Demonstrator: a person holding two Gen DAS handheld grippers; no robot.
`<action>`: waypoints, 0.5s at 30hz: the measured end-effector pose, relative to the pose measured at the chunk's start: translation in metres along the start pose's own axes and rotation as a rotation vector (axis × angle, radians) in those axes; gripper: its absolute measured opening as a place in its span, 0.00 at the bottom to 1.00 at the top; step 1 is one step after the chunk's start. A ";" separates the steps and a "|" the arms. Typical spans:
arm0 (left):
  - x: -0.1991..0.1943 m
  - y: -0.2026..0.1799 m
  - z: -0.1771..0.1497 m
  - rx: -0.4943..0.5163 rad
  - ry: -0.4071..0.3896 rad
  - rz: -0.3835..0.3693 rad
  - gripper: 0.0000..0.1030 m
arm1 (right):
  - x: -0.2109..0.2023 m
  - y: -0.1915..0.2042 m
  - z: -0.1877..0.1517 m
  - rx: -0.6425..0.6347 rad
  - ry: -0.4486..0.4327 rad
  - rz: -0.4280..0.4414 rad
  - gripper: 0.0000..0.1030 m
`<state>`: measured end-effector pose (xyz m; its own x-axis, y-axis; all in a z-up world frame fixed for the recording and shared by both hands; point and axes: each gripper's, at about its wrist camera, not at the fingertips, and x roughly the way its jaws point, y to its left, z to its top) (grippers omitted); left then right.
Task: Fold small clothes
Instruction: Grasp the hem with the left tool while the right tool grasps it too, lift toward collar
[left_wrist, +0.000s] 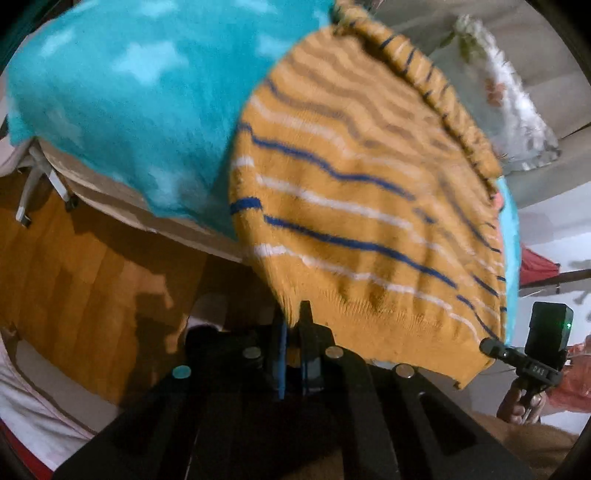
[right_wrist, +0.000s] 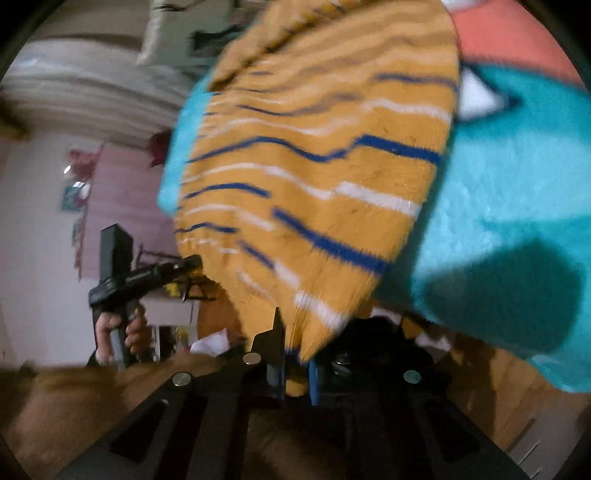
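A small mustard-yellow knit sweater (left_wrist: 362, 192) with blue and white stripes hangs stretched in the air between both grippers. My left gripper (left_wrist: 293, 328) is shut on one bottom corner of its hem. My right gripper (right_wrist: 295, 350) is shut on the other bottom corner of the sweater (right_wrist: 314, 177). Each gripper shows in the other's view, the right gripper (left_wrist: 495, 349) at the lower right and the left gripper (right_wrist: 188, 264) at the left. The sweater's far end trails toward a turquoise fleece blanket (left_wrist: 122, 103).
The turquoise blanket (right_wrist: 509, 206) covers a table whose edge (left_wrist: 122, 199) shows over a wooden floor (left_wrist: 74, 280). A floral pillow (left_wrist: 506, 103) lies behind on a beige sofa. A pink cloth (right_wrist: 513, 37) lies beyond the blanket.
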<state>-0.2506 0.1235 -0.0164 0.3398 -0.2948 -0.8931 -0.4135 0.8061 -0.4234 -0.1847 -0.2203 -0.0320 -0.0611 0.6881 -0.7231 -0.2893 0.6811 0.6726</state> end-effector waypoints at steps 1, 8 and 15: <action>-0.009 -0.002 0.000 -0.003 -0.014 -0.014 0.05 | -0.010 0.006 0.001 -0.010 -0.015 0.012 0.09; -0.062 -0.033 0.029 0.036 -0.136 -0.065 0.05 | -0.040 0.035 0.018 -0.052 -0.070 0.088 0.09; -0.073 -0.067 0.100 0.088 -0.195 -0.131 0.05 | -0.068 0.036 0.046 0.002 -0.122 0.150 0.09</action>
<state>-0.1634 0.1423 0.0920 0.5456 -0.3017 -0.7819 -0.2834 0.8116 -0.5109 -0.1470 -0.2313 0.0489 0.0131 0.8069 -0.5905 -0.2839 0.5693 0.7716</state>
